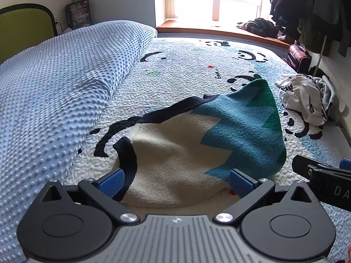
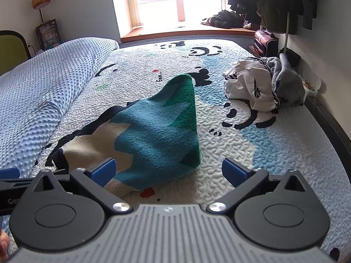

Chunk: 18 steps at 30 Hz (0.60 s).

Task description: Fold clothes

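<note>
A knit sweater (image 1: 175, 153), cream with teal and green zigzags and a navy trim, lies bunched on the patterned bed cover; it also shows in the right wrist view (image 2: 153, 135). My left gripper (image 1: 176, 180) is open, its blue pads on either side of the sweater's near cream edge. My right gripper (image 2: 169, 171) is open just above the sweater's near right corner, holding nothing. The right gripper's body shows at the right edge of the left wrist view (image 1: 324, 175).
A light blue dotted blanket (image 1: 54, 87) lies along the left side of the bed. A pile of white and grey clothes (image 2: 263, 87) sits at the right edge of the bed. Dark coats (image 2: 274, 0) hang by the window, with a suitcase (image 2: 265, 40) below.
</note>
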### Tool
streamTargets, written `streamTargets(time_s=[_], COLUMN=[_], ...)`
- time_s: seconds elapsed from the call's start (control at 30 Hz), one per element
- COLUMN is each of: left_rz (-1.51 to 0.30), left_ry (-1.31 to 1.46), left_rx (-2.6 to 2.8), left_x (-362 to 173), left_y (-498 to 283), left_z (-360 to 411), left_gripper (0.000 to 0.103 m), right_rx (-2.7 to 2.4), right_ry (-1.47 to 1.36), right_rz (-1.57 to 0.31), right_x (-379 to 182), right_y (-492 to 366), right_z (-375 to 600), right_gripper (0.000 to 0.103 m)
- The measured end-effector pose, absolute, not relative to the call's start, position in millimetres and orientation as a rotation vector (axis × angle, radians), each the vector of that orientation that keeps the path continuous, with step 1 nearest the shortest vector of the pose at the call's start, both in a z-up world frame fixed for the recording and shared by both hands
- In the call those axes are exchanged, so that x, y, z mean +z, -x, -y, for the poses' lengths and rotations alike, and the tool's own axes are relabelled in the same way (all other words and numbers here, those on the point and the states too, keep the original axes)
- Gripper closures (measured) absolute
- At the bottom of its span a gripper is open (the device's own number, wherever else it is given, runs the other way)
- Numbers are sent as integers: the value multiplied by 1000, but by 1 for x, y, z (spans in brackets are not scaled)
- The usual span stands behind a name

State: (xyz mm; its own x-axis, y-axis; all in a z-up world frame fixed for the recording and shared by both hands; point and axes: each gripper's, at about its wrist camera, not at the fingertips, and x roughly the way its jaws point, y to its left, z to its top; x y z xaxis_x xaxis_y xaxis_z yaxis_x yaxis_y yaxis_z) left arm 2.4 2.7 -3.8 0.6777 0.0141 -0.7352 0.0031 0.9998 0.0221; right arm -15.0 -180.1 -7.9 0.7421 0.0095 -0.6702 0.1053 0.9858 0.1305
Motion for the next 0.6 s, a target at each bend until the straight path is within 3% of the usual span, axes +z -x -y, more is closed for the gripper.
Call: streamTargets(time_s=[0.6], left_rz=[-851], left_ry=[-9], left_rx=[33], left_x=[-8], left_y=[-1], left_z=[-2], left_gripper=[1], right_rx=[-51], right_ry=[-170], right_rz=[-743], right_x=[-13], right_y=[13], right_z=[182], right_gripper=[0])
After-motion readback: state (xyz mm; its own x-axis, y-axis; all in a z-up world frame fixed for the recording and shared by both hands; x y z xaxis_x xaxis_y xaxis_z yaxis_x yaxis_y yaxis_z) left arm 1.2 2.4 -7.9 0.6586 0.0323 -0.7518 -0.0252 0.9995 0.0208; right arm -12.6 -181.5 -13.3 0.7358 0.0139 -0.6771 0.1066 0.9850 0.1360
